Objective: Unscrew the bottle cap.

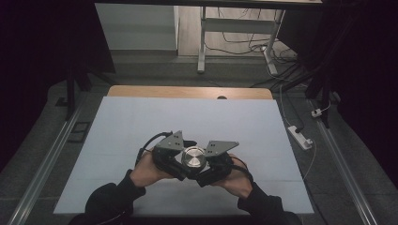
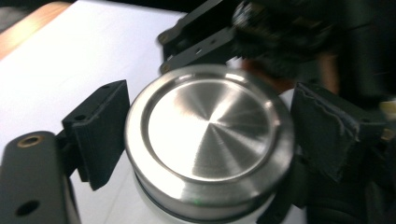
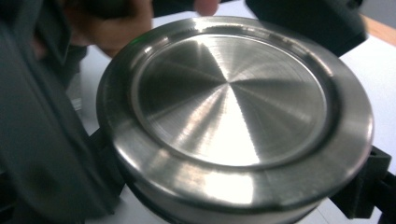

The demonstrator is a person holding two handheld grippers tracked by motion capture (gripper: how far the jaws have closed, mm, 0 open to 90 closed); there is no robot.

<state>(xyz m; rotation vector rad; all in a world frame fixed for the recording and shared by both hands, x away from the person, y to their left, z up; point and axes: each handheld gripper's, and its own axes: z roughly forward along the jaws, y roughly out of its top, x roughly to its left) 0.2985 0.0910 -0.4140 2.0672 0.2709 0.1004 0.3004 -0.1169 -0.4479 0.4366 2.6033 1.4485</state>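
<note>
Brushed steel lid [image 3: 233, 116] sits closest to the lens in the right gripper view: round, with a raised rim and a shallow recessed centre. It caps a white-bodied container [image 2: 154, 200]; contents cannot be told, since the lid covers the mouth.

Position: in the high view the container stands upright on the white table sheet [image 1: 141, 122], near the person's edge, between both hands.

Left gripper [image 2: 201, 140]: jaws set on opposite sides of the lid rim; the left pad [image 2: 100, 128] sits just beside the rim, contact not certain, and the far pad looks pressed against it. Judged as gripping the lid.

Right gripper [image 1: 206, 174]: comes in low from the right. Its jaws flank the container below the lid, but whether they are clamped cannot be told.

Step in hand, as judged: opening the container, one gripper bracing the body, the other working the lid.

Next move likely calls for firm hold below and a twist or straight lift above. Risk: polished rim slipping.
</note>
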